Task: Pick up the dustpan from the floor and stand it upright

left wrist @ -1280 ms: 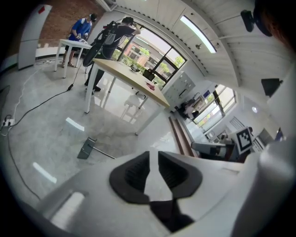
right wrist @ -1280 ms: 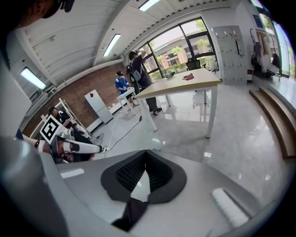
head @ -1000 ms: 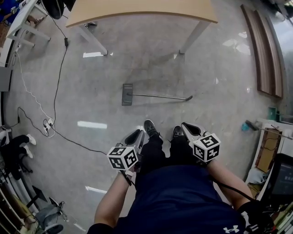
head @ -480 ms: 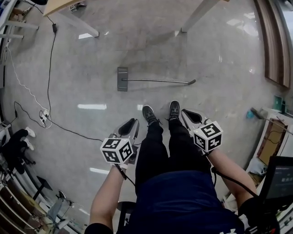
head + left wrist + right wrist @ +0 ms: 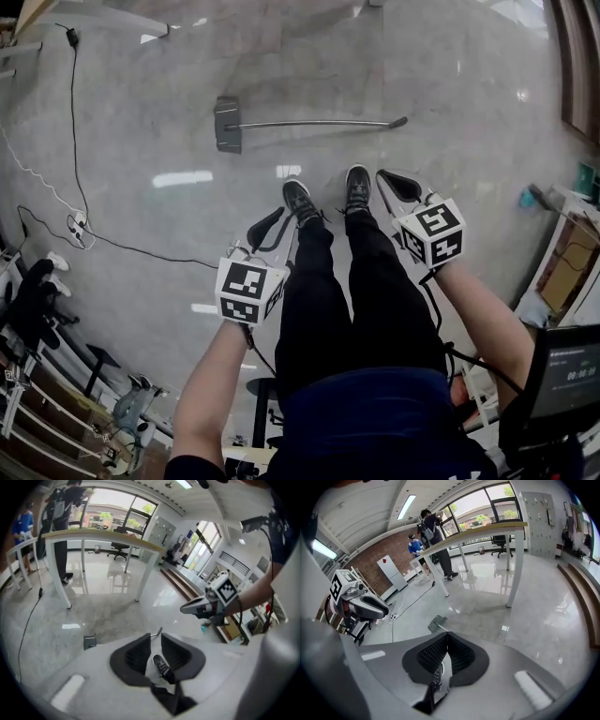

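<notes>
The dustpan lies flat on the grey floor in front of the person's shoes, its grey pan at the left and its long thin handle running right. In the left gripper view the dustpan pan shows beyond the jaws, and the right gripper view has the dustpan just past the jaw tips. My left gripper hangs beside the left leg, short of the dustpan; its jaws have just been opening to a narrow gap with nothing between them. My right gripper is by the right shoe, shut and empty.
The person's two black shoes stand between the grippers. A black cable and a power strip lie at the left. A wooden-topped table stands beyond the dustpan. Wooden boards lie at the far right, cluttered shelves at the right edge.
Both grippers have sunk toward the floor and edged forward. The view has tipped further down, so the dustpan sits higher in the picture and the table has slid out of the top.
</notes>
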Available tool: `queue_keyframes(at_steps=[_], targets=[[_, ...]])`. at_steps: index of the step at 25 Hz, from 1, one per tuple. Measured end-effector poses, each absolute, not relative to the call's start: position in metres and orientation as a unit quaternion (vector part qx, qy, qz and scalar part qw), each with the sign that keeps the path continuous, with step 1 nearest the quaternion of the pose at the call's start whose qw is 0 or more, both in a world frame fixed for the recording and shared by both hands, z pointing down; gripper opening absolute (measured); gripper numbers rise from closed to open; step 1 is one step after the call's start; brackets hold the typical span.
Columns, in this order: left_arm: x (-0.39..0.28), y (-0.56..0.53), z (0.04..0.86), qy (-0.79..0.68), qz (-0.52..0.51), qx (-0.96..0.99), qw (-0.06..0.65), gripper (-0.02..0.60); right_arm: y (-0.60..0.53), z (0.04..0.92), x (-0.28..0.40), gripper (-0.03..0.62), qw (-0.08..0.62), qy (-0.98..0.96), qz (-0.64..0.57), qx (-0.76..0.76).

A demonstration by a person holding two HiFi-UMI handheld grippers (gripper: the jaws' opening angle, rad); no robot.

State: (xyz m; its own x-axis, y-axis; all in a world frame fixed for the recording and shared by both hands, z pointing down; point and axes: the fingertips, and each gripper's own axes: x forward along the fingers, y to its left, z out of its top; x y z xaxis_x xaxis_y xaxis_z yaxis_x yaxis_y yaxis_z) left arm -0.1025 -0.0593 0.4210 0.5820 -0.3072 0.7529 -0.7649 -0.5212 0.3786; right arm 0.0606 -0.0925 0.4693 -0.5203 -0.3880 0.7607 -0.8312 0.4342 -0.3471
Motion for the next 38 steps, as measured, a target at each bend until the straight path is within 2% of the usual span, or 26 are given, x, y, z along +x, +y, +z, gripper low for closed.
queue_keyframes(at_steps=[6, 12, 22, 38], targets=[[-0.086, -0.065, 0.471, -0.281, 0.357, 0.832, 0.317, 0.099, -0.102, 0.525, 0.082, 0.017, 0.329, -0.776, 0.373, 0.388], [-0.079, -0.079, 0.522, -0.26, 0.396, 0.833, 0.285, 0.106, -0.107, 0.577, 0.089, 0.067, 0.331, -0.769, 0.395, 0.378], [-0.079, -0.088, 0.581, -0.269, 0.421, 0.824, 0.266, 0.126, -0.107, 0.628, 0.08, 0.092, 0.351, -0.789, 0.365, 0.347], [-0.07, -0.113, 0.691, -0.226, 0.468, 0.827, 0.217, 0.126, -0.119, 0.728, 0.105, 0.1, 0.343, -0.774, 0.384, 0.367]])
